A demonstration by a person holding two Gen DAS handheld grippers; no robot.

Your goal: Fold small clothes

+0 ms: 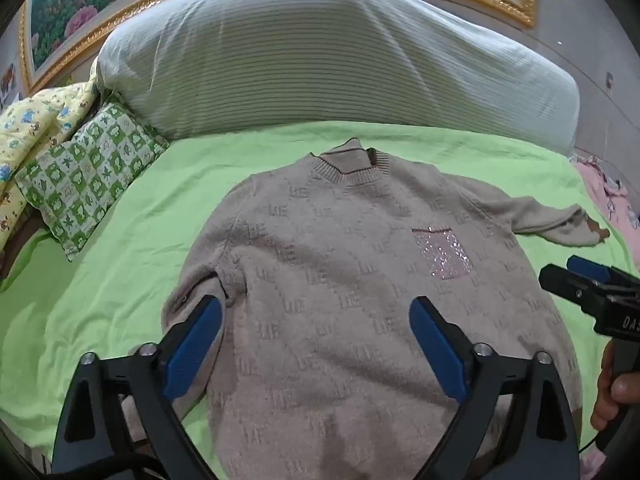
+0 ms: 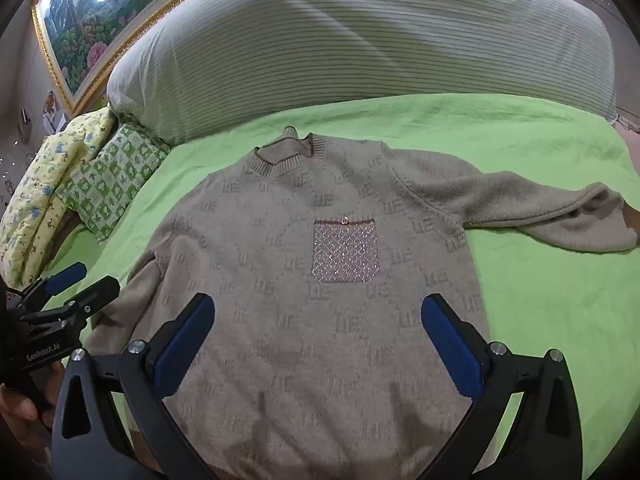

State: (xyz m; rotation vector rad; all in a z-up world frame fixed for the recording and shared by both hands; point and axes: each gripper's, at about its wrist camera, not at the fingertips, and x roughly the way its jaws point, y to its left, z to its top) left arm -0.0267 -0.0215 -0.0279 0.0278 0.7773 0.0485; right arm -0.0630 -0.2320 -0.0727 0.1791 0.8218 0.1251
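Observation:
A beige knit sweater lies flat, front up, on the green sheet, collar away from me. A sparkly pocket sits on its chest. Its right sleeve stretches out to the right; the left sleeve lies folded along the body. My left gripper hovers open above the sweater's lower left part, with nothing between its blue pads. My right gripper is open too, above the lower middle. My left gripper also shows at the left edge of the right wrist view.
A large striped white pillow lies behind the sweater. A green checked cushion and a yellow printed quilt sit at the left. Pink fabric borders the right. A gold-framed painting hangs behind. Green sheet surrounds the sweater.

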